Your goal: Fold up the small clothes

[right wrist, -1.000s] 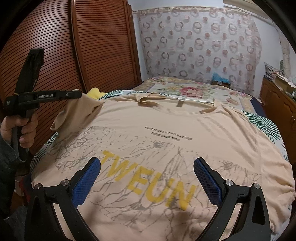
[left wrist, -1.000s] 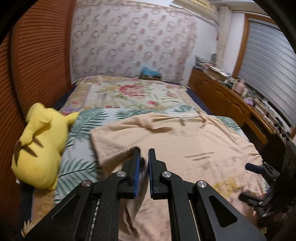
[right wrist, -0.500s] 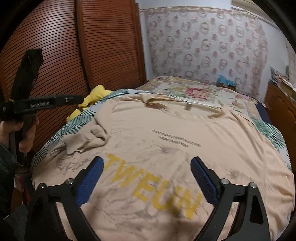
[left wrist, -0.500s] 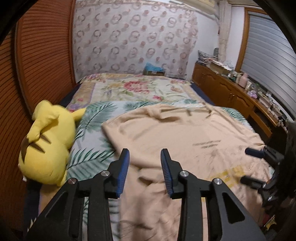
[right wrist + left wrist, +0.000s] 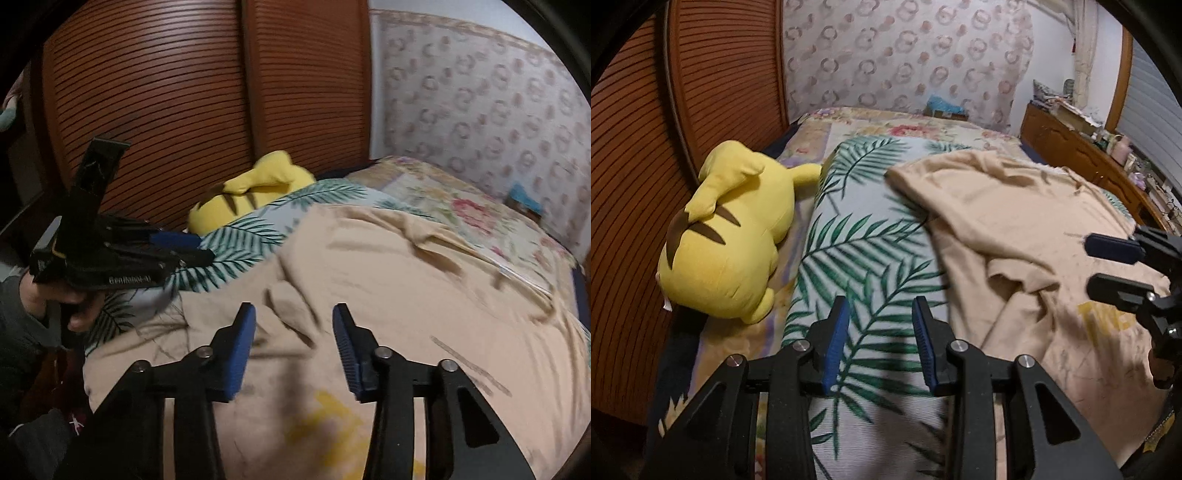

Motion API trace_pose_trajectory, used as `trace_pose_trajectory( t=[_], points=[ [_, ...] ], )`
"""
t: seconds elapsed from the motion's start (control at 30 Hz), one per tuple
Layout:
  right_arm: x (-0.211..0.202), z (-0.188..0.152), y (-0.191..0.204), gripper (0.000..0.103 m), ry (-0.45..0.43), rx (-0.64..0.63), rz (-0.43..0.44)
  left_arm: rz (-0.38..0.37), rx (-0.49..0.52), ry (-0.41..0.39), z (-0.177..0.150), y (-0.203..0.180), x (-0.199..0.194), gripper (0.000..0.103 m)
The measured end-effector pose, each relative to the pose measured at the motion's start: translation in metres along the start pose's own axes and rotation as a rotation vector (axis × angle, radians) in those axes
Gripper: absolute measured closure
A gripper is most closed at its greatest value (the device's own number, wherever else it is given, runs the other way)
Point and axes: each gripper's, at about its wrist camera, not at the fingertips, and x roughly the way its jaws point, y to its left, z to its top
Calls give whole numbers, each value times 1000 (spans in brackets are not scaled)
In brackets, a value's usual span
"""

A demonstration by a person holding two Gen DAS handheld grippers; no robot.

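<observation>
fingers (image 5: 836,343) of the left gripper (image 5: 881,345) standing parted with a clear gap, blue pads facing each other, gripping nothing, hovering over the palm-leaf blanket (image 5: 864,258). likewise parted on the right gripper (image 5: 293,349): blue pads apart, nothing pinched between them, hanging just above the beige t-shirt (image 5: 388,295).

lying spread across the bed, this t-shirt (image 5: 1015,229), front upward, yellow lettering (image 5: 325,417) showing blurred below the right gripper and a line of small dark print (image 5: 469,365) further toward the collar. sleeve (image 5: 1015,273) on the left side folded inward and resting rumpled on the body of the shirt, just beside the bare strip of blanket under the left gripper. collar end pointing toward the floral bedcover (image 5: 461,206) at the far end of the bed.

seen from the left wrist, the right gripper (image 5: 1115,266) reaching in from the right edge over the printed part of the shirt. seen from the right wrist, the left gripper (image 5: 181,247) held at the left by a hand (image 5: 74,306), over the blanket's edge, beside the shirt and not touching it.

lying on its side against the slatted wooden wardrobe doors (image 5: 631,166), a yellow plush toy (image 5: 731,236), beside the blanket and well apart from the shirt. standing along the right side of the room, a wooden dresser (image 5: 1082,155) with clutter on top.
</observation>
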Motion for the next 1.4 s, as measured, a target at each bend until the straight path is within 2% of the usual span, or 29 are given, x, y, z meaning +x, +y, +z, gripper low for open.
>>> trace_pose_trajectory(
  t=[0.2, 0.33, 0.4, 0.43, 0.57, 0.73, 0.83, 1.0, 1.1, 1.23, 1.4],
  points=[
    [45, 15, -4, 59, 81, -48, 24, 10, 8, 20, -6, 0, 7, 67],
    [68, 16, -7, 59, 151, -81, -25, 26, 23, 15, -9, -3, 8, 67],
    [72, 20, -10, 59, 151, -87, -26, 31, 28, 13, -8, -4, 7, 67],
    [73, 22, -10, 63, 154, -89, -28, 34, 30, 11, -8, -5, 8, 67],
    [75, 26, -7, 89, 153, -104, -66, 38, 32, 3, -9, -5, 8, 65],
    [56, 23, -14, 96, 94, -39, -65, 39, 34, 3, -9, -5, 9, 64],
    [39, 22, -25, 96, 36, 25, -67, 41, 35, 3, -9, -5, 9, 64],
    [12, 14, -51, 96, -41, 181, -137, 41, 34, 3, -9, -5, 8, 63],
    [12, 5, -57, 96, -19, 200, -194, 41, 34, 3, -9, -5, 9, 63],
    [16, -4, -59, 96, 3, 221, -221, 41, 35, 3, -9, -5, 9, 63],
    [15, -8, -54, 81, 5, 210, -239, 40, 34, 3, -9, -4, 9, 63]
  ],
)
